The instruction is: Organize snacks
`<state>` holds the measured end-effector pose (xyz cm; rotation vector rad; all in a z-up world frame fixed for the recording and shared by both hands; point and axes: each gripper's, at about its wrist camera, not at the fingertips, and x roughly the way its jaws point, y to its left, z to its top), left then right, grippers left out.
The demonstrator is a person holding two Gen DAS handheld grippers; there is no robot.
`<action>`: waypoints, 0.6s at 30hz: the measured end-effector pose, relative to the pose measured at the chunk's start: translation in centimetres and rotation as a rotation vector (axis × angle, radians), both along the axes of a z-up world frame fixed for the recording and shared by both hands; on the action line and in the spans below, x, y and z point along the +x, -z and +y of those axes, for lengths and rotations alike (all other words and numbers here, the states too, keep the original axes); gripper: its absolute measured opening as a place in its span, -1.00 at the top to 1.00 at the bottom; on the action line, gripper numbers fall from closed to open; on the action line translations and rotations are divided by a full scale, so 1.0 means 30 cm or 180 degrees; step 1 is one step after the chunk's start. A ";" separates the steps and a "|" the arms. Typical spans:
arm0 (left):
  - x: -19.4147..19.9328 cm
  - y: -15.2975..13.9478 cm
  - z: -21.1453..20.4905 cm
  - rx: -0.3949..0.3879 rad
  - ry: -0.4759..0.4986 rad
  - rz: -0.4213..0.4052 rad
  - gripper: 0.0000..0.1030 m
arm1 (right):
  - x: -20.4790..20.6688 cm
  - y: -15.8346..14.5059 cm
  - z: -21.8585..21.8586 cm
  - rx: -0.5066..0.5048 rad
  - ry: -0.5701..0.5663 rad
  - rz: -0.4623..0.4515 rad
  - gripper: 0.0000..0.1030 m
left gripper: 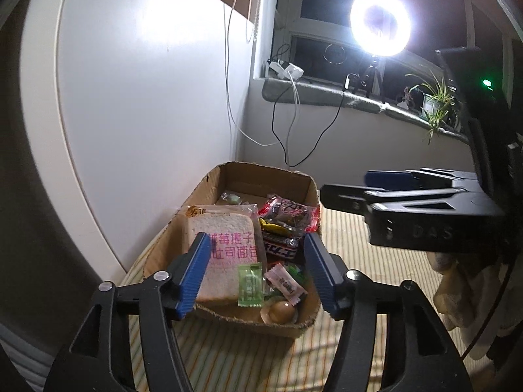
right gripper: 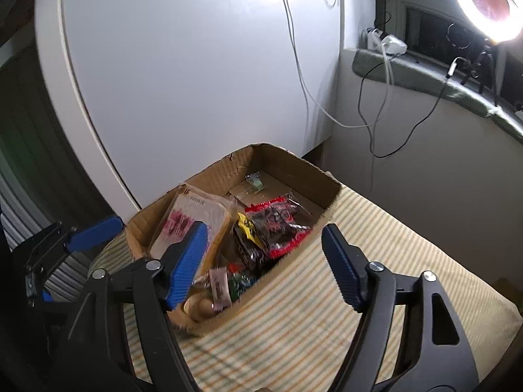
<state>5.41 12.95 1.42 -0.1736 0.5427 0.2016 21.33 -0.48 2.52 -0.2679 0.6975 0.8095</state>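
Box [left gripper: 228,318]: cardboard, on the striped cloth [right gripper: 376,261]; snacks lie inside.
Left gripper [left gripper: 256,274]: spread, empty, above the box's near end.
Right gripper [right gripper: 264,264]: spread, empty, over the box's right wall.
Bread pack [left gripper: 222,245]: flat along the box's left side.
Step, judged: lift clear, straight up.
Obstacle: box walls; cables [left gripper: 287,124] hang beyond the box.

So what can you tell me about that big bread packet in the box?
The bread packet is a clear plastic wrapper over thick white toast slices with a tan crust, printed with pink characters and an orange logo at the top corner. It lies sealed, leaning along the left side of the cardboard box, its top against the wall. A small green sachet overlaps its lower corner. Neither gripper touches it.
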 end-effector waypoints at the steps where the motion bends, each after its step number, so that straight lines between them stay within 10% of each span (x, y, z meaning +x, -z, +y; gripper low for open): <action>1: -0.014 -0.005 -0.009 0.0005 0.0003 -0.0016 -0.28 | -0.017 -0.006 -0.014 0.0006 0.0014 -0.0036 -0.55; 18: -0.161 -0.005 -0.075 0.0123 -0.0175 -0.0091 -0.56 | -0.259 -0.010 -0.260 0.0116 0.0440 -0.0382 -0.84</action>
